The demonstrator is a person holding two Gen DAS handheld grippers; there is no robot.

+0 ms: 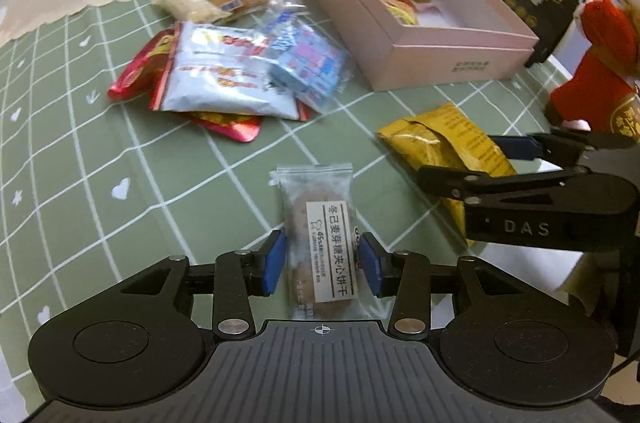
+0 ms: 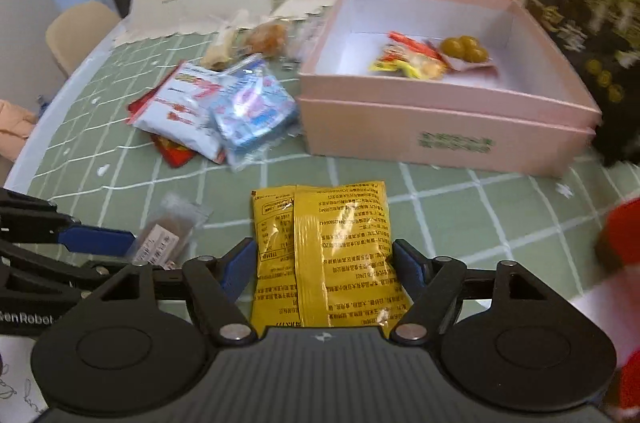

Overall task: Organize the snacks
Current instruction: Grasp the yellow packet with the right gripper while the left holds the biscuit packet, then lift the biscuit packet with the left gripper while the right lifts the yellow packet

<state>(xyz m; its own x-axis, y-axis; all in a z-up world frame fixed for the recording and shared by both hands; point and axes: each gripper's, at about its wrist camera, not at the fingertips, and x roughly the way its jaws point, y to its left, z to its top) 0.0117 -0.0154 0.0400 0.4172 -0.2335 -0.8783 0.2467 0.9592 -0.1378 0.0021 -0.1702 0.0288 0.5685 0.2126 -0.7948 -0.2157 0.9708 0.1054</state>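
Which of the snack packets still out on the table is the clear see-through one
The biscuit packet between the left gripper fingers: its wrapper is transparent with a white label, showing the brown biscuit inside. The yellow packet at the right gripper is opaque foil.

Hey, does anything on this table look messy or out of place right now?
Yes. Most snacks lie outside the pink box: a loose heap of packets overlaps left of it, while only a few sit inside. Nothing looks spilled or torn.
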